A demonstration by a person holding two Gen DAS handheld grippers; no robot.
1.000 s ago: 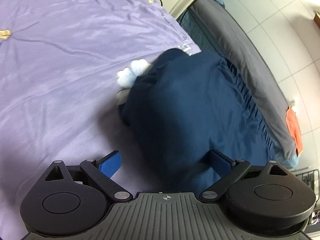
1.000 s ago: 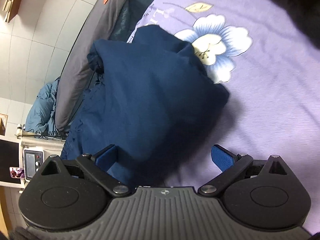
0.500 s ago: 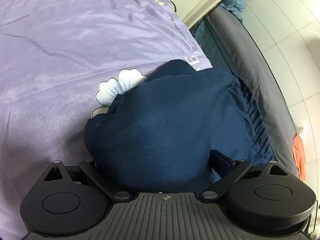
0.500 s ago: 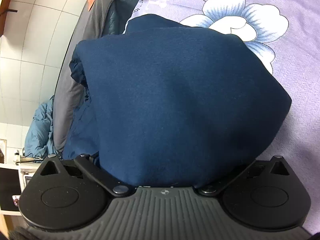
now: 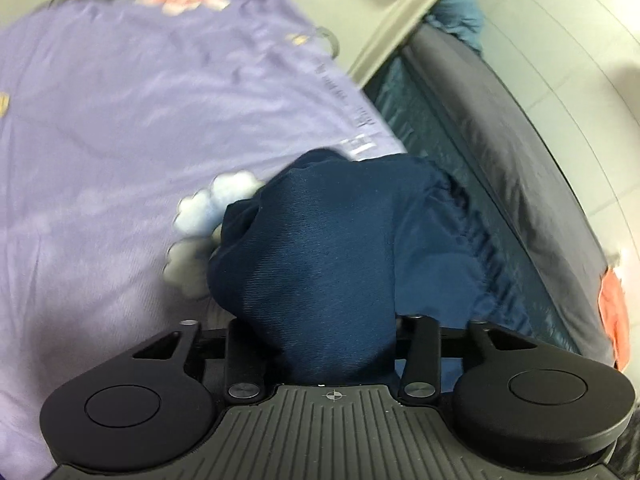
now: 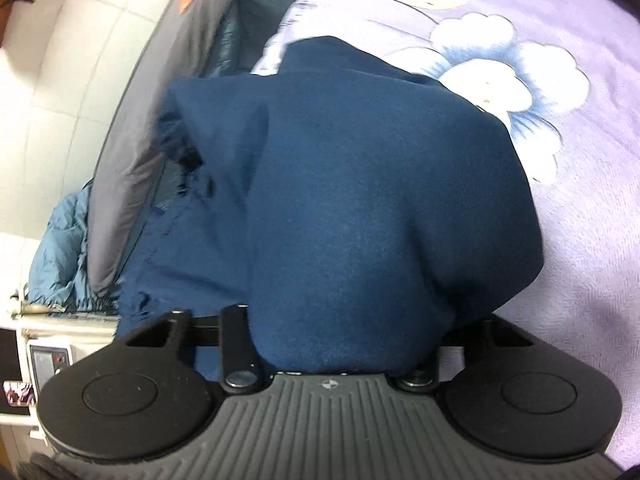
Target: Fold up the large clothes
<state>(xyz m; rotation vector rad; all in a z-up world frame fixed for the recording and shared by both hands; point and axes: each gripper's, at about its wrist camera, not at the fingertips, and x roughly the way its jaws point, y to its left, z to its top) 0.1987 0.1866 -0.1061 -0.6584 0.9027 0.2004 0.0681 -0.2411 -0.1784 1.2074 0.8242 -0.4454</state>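
Observation:
A dark navy garment (image 5: 340, 240) lies bunched near the edge of a purple flowered bedsheet (image 5: 120, 140). In the left wrist view my left gripper (image 5: 332, 344) has its jaws closing on a gathered fold of the garment, and the cloth hides the fingertips. In the right wrist view the same navy garment (image 6: 380, 200) bulges up over my right gripper (image 6: 336, 340). Its jaws are closing too, with a thick wad of cloth pinched between them and the pads covered. The bedsheet (image 6: 580, 240) shows a white and blue flower beside the cloth.
The bed's grey padded edge (image 5: 520, 140) runs along a tiled floor, with an orange cloth (image 5: 612, 312) lying on it. A light blue quilted jacket (image 6: 56, 256) and a white appliance with a small display (image 6: 48, 360) stand beyond the bed at the left.
Both grippers moved forward onto the navy garment and their jaws came together around it. The blue pads, visible a second ago, are now buried in cloth.

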